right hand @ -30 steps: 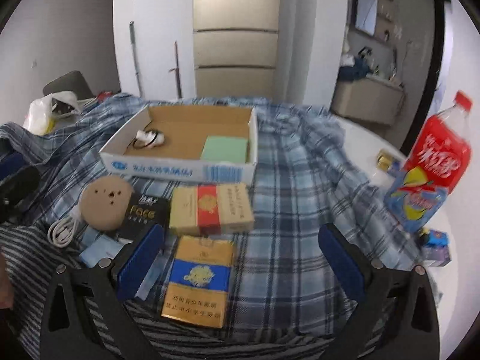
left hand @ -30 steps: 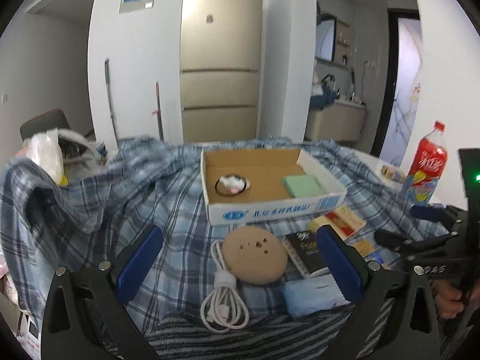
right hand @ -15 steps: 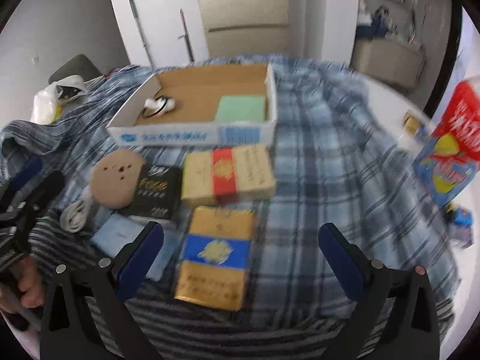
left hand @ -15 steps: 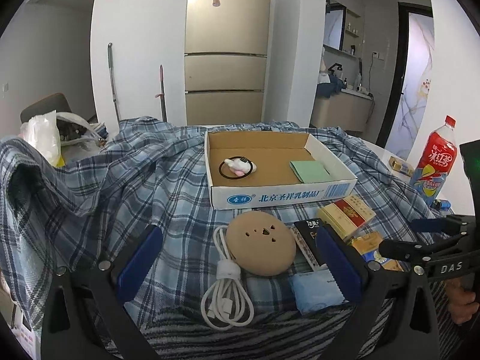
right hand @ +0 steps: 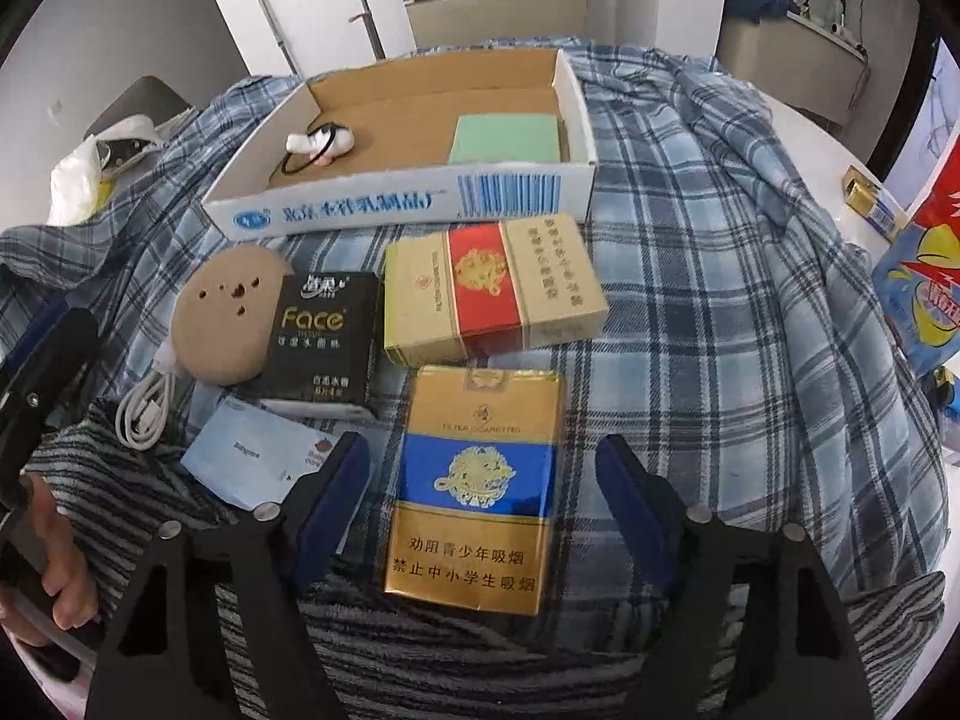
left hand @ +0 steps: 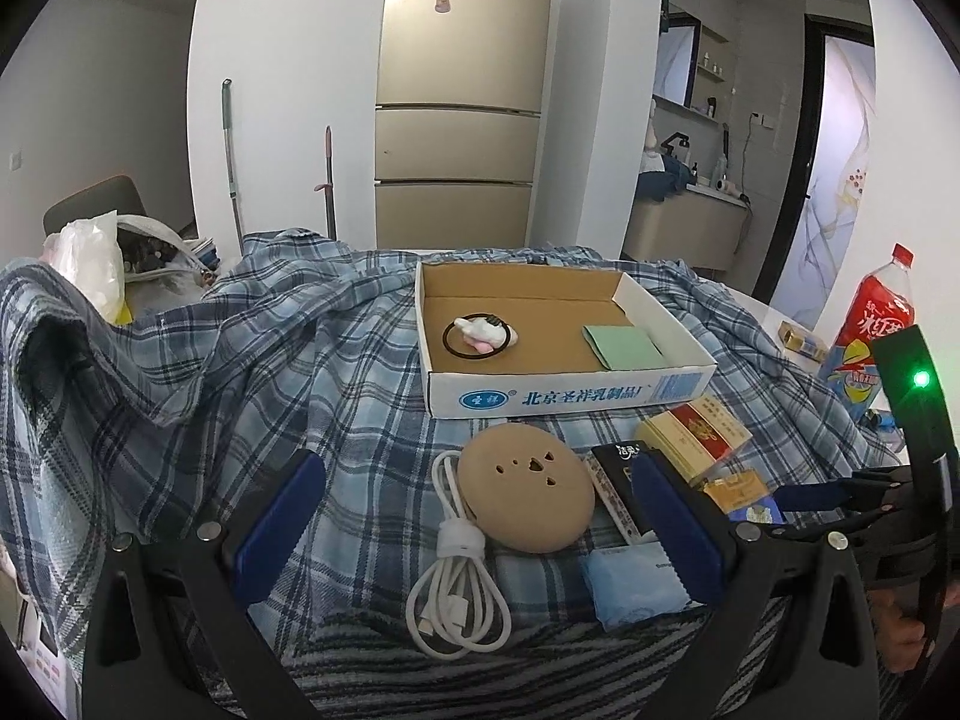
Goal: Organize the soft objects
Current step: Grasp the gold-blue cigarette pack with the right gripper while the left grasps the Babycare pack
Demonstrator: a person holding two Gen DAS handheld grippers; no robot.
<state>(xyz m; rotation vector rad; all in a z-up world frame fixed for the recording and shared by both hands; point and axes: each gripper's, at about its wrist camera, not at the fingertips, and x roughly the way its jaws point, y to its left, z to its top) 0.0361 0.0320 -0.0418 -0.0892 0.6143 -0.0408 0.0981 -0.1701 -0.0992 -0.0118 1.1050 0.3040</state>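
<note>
Round tan pad (left hand: 527, 495): it lies flat on the checked cloth (left hand: 240, 396), in front of the box. It has little holes in it. It touches the black tissue pack on its right.
Black tissue pack (right hand: 318, 336): it says "Face" on top. It lies between the round pad and the red and cream pack.
Light blue packet (left hand: 636, 591): it lies near the front edge, just beside the black pack (partly under it in the right view).
Cardboard box (left hand: 570, 399): it is open on top and sits past the small things. Inside are a green square pad (left hand: 624, 347) on the right and a hair tie with a soft pink and white charm (left hand: 480, 333) on the left.
White cable (left hand: 459, 588): it is looped and tied, and touches the left side of the round pad.
Red and cream pack (right hand: 492, 291): it lies just in front of the box.
Gold and blue pack (right hand: 477, 489): it lies nearest the right tool, between its two fingers.
Left gripper (left hand: 477, 534): its fingers are wide apart and hold nothing.
Right gripper (right hand: 483, 507): its fingers are apart too, with nothing pinched.
Red bottle (left hand: 873, 324): it stands far off to the right.
</note>
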